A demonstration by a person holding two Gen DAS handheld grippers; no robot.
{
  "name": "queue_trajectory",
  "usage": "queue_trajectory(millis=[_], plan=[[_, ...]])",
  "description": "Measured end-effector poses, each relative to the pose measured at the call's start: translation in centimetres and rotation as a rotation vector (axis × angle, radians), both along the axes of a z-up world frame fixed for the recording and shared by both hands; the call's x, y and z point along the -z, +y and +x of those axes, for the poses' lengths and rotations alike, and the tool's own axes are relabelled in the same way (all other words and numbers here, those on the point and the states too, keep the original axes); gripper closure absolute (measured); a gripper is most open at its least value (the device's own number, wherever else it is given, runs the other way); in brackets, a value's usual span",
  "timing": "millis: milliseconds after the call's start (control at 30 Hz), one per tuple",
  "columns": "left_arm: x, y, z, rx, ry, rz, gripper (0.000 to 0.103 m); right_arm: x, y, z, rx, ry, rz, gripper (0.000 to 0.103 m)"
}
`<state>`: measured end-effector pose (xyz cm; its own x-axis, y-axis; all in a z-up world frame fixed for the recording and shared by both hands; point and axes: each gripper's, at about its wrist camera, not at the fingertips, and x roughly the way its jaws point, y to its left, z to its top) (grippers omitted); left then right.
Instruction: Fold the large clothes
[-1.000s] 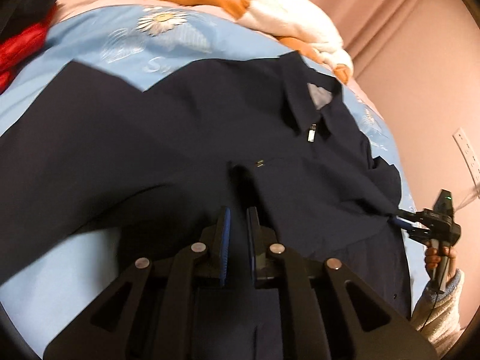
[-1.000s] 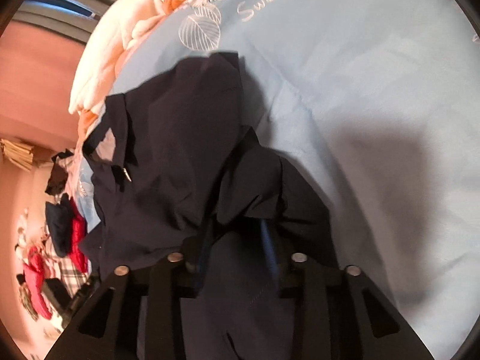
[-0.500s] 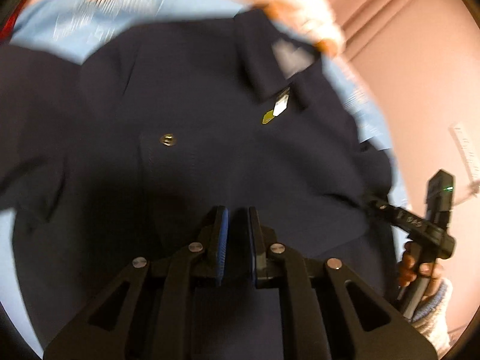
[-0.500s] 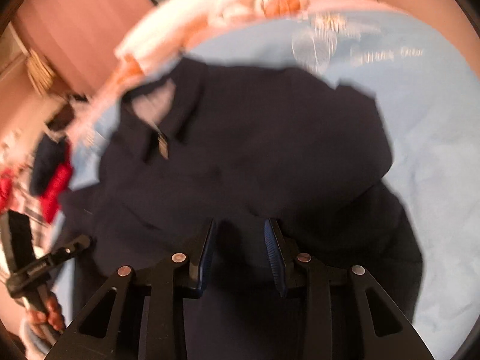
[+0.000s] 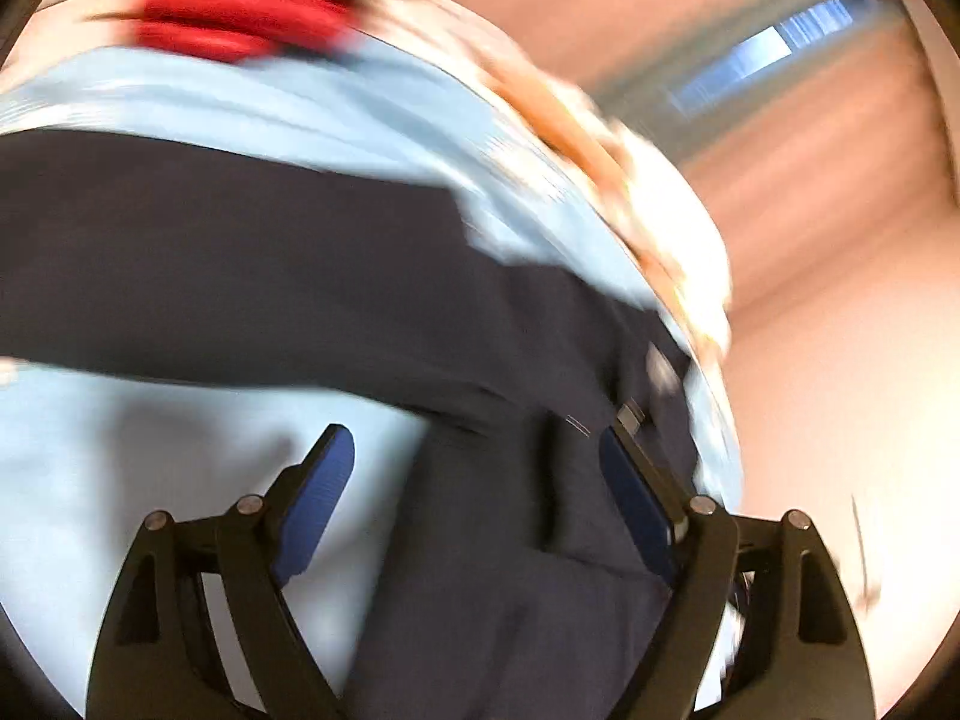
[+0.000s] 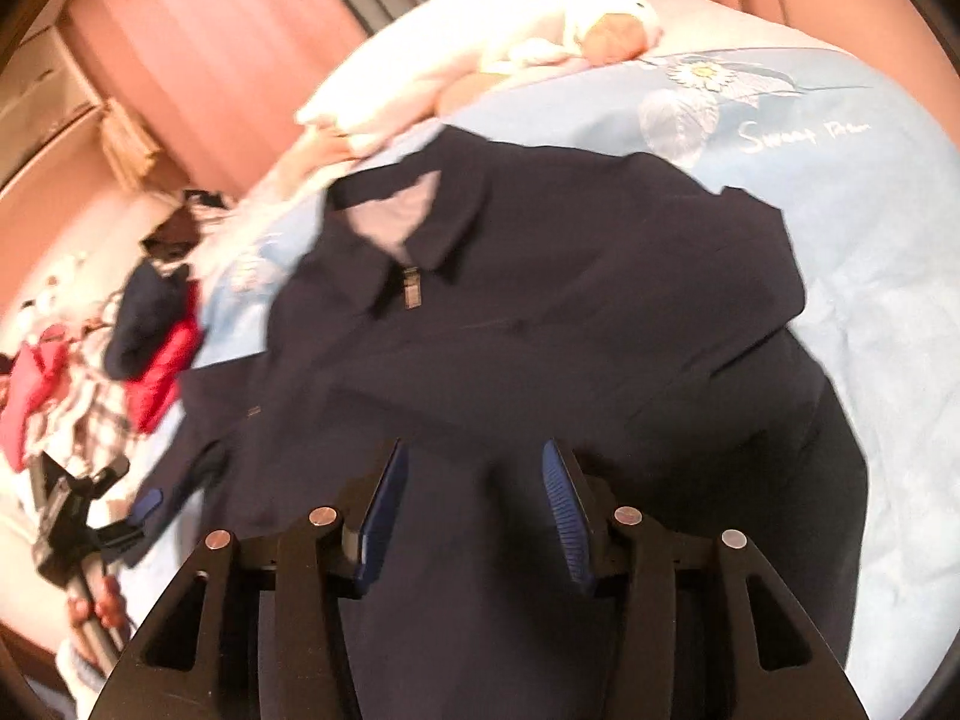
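A large dark navy jacket (image 6: 570,312) with a collar and a zip lies spread on the light blue bed sheet (image 6: 888,312). It also shows, blurred, in the left wrist view (image 5: 300,276). My left gripper (image 5: 474,468) is open and empty above the jacket's left edge, and it appears at the lower left of the right wrist view (image 6: 138,504). My right gripper (image 6: 474,480) is open and empty just above the jacket's lower front. One sleeve (image 6: 828,450) lies folded at the right.
A white and orange plush toy (image 6: 480,60) lies at the head of the bed. Red, navy and checked clothes (image 6: 144,348) are piled at the left. Pink curtains (image 6: 210,48) hang behind the bed. The sheet (image 5: 150,480) shows below my left gripper.
Both grippers have opened and let go of the jacket's hem. The jacket now lies flat on the bed. My left gripper has swung sharply to the left.
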<state>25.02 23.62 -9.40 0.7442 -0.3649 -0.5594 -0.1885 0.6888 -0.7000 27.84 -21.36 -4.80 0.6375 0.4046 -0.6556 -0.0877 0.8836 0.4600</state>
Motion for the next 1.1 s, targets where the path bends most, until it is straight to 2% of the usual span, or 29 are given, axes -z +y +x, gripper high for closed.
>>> queue_trajectory(millis=[33,167,267,533,700,800,867,900,967,1000,1100], plan=[[0.6,3.2,-1.6,-0.082,0.009,-0.039,0.019,-0.2,0.1,-0.4,-0.007,-0.004,0.007,0.056],[3.2,11.7,-6.5,-0.309,0.035,-0.199,0.019,-0.8,1.4,-2.7,-0.047,-0.035,0.061,0.054],[4.5,15.1,-8.6,-0.425,0.043,-0.242,0.019,-1.0,2.8,-3.9,-0.077,-0.043,0.085,0.053],[6.9,18.5,-8.5,-0.513,0.077,-0.325,0.019,-1.4,4.2,-4.6,-0.092,-0.025,0.08,0.053],[6.8,19.7,-7.8,-0.569,0.052,-0.29,0.019,-1.2,4.5,-4.7,-0.095,-0.01,0.074,0.053],[6.8,20.4,-7.5,-0.645,0.042,-0.282,0.019,-0.7,4.8,-4.7,-0.094,0.008,0.079,0.053],[6.5,20.5,-6.7,-0.665,0.055,-0.249,0.023,-0.5,4.8,-4.8,-0.086,0.011,0.075,0.053],[6.2,20.4,-6.2,-0.666,0.065,-0.221,0.031,-0.3,4.9,-4.9,-0.088,0.013,0.075,0.053],[5.5,20.1,-4.7,-0.629,0.094,-0.158,0.096,-0.1,4.8,-5.0,-0.083,0.022,0.07,0.053],[5.2,19.9,-3.9,-0.599,0.112,-0.132,0.101,0.1,4.8,-5.0,-0.082,0.028,0.064,0.053],[2.9,18.5,-3.0,-0.583,0.12,0.016,0.101,0.3,4.5,-5.2,-0.071,0.039,0.053,0.053]])
